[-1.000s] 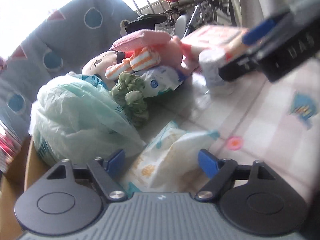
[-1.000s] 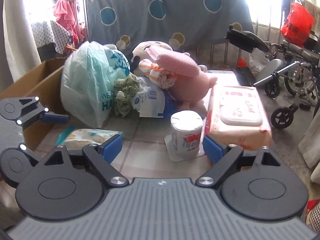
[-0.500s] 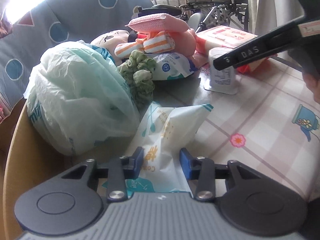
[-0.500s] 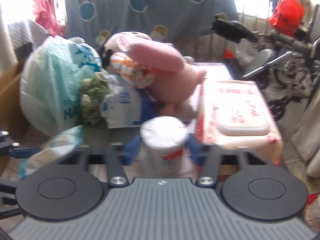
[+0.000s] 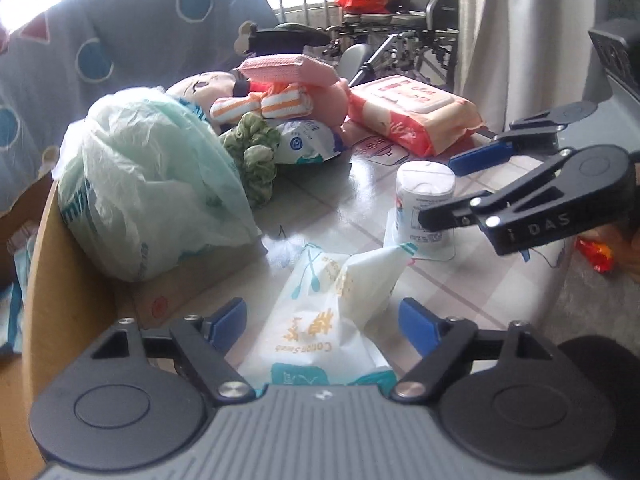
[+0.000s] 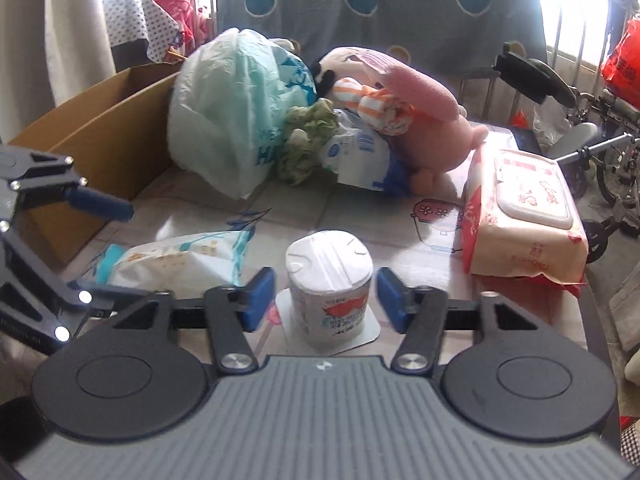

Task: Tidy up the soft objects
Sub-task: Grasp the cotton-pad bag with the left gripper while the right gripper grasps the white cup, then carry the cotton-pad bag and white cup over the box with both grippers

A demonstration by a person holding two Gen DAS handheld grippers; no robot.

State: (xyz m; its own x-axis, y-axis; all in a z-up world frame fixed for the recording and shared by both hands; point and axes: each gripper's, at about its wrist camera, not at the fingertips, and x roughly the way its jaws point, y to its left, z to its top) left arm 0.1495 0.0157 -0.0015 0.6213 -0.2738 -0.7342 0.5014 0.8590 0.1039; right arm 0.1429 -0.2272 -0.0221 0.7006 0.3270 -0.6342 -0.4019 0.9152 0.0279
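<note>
A white cotton-swab pack (image 5: 326, 324) lies on the table between the fingers of my open left gripper (image 5: 322, 322), not squeezed; it also shows in the right wrist view (image 6: 176, 258). A wrapped white tissue roll (image 6: 330, 284) stands upright between the pads of my open right gripper (image 6: 326, 298), with gaps on both sides; it also shows in the left wrist view (image 5: 424, 200). Behind lie a pale green plastic bag (image 6: 232, 108), a green scrunchie (image 6: 308, 140), a pink plush toy (image 6: 424, 120) and a wet-wipes pack (image 6: 524, 220).
An open cardboard box (image 6: 92, 152) stands at the table's left edge. A blue-white packet (image 6: 360, 160) leans under the plush. A patterned grey cloth (image 6: 400, 4) hangs behind. A wheelchair (image 6: 600, 148) stands off the table to the right.
My left gripper, shut on the cotton-swab pack half a second ago, has opened. My right gripper has drawn up around the tissue roll and now stands open on either side of it.
</note>
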